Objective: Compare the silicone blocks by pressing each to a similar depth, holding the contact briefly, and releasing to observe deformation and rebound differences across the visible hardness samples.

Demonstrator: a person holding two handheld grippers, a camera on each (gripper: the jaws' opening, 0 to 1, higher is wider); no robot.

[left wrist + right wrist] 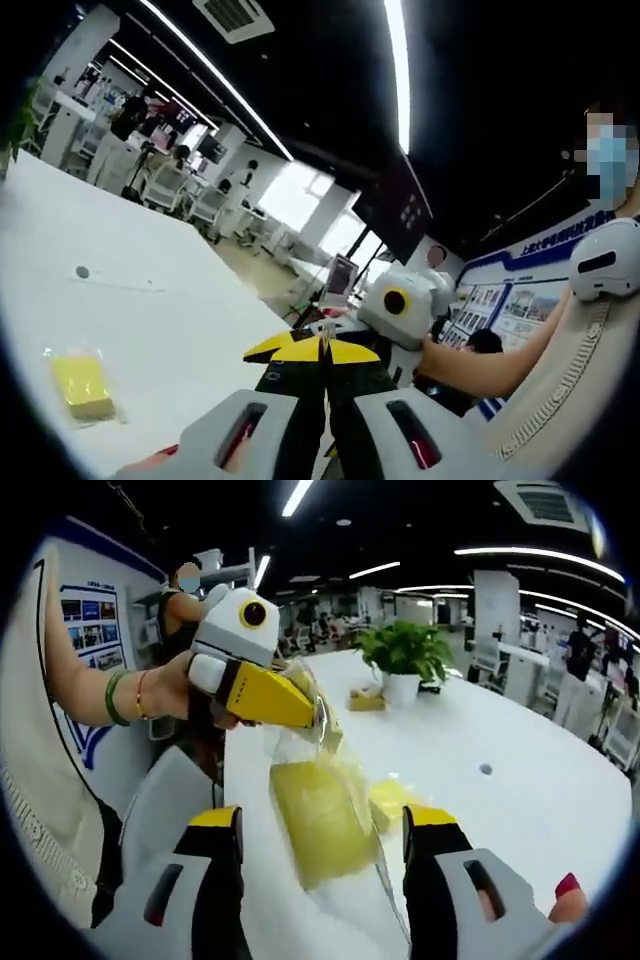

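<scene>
In the right gripper view, the left hand-held gripper (322, 718) comes in from the left with its yellow jaws closed on the top edge of a clear plastic bag (325, 780). The bag hangs down from those jaws and carries a yellow silicone block (320, 825) inside it. The right hand-held gripper (322, 830) stands wide apart, one yellow-tipped black jaw on each side of the hanging bag, and neither jaw is touching it. Just beside the bagged block, toward the plant, a second yellow block (393, 802) lies on the white surface (520, 790). A third yellowish block (366, 700) sits farther off, touching or nearly touching the foot of a potted plant (405, 660) in a white pot. A small round hole (485, 769) marks the surface well apart from the plant. A hand with green and orange bracelets (125, 695) grips the left hand-held gripper's white body.

In the left gripper view, the left hand-held gripper (320, 350) has its yellow tips pressed together; the bag cannot be made out there. Another yellow block in a clear wrapper (82, 385) rests on the white surface (150, 280), well apart from the jaws. A person's forearm (480, 365) reaches in beyond the tips.
</scene>
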